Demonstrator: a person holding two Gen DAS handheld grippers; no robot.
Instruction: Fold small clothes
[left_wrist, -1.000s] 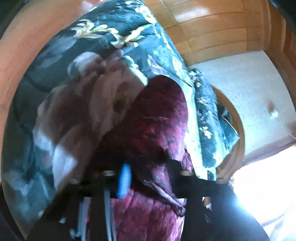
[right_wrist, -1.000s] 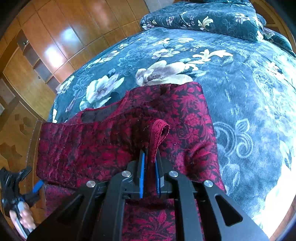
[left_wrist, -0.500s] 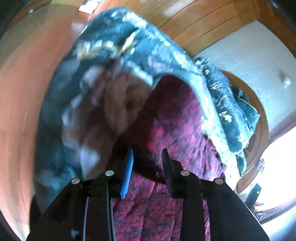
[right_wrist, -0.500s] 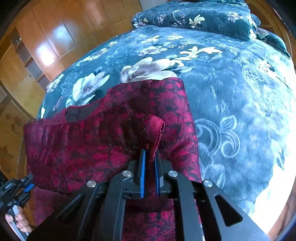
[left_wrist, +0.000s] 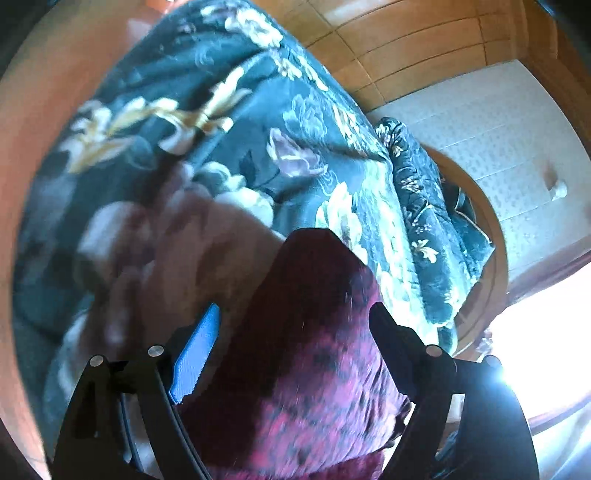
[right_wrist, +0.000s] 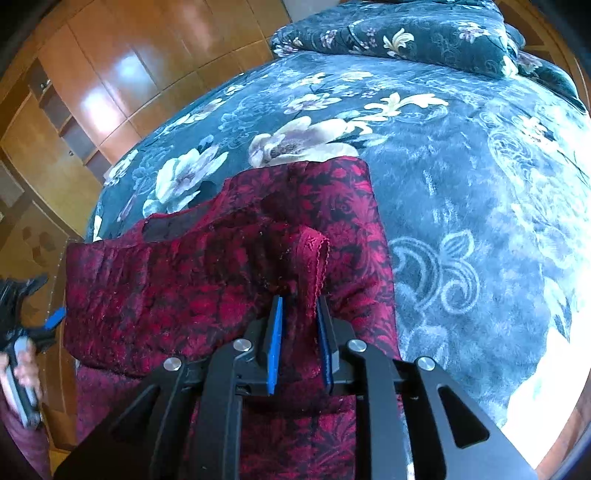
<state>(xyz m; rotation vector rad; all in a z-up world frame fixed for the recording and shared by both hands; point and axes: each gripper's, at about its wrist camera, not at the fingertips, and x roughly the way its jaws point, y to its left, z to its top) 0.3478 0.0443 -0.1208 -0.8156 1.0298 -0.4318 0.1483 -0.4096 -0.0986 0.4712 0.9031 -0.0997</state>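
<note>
Garment: a dark red floral-patterned garment (right_wrist: 207, 295) lies on the bed, at the near edge of the teal floral bedspread (right_wrist: 461, 206), its lower part hanging over that edge.
Fold state: one layer is laid over another, its folded edge running across near the bed's edge; a dark neckline opening shows at the far left of the cloth.
Progress: judged from how it lies, a first fold is down and being let go; further folds and smoothing look left to do.
Loose flap: a small raised flap (right_wrist: 314, 254) stands up in the middle of the garment.
Right gripper (right_wrist: 298, 317): jaws narrow and opening, the flap between the blue pads, which no longer clearly press it.
Left gripper (left_wrist: 291, 325): jaws wide and opening, red cloth between them, neither pad on it; the view is blurred.
Surroundings: pillows (right_wrist: 406, 33) at the far edge, wooden wardrobe (right_wrist: 92, 92) beyond the bed's left side.
</note>
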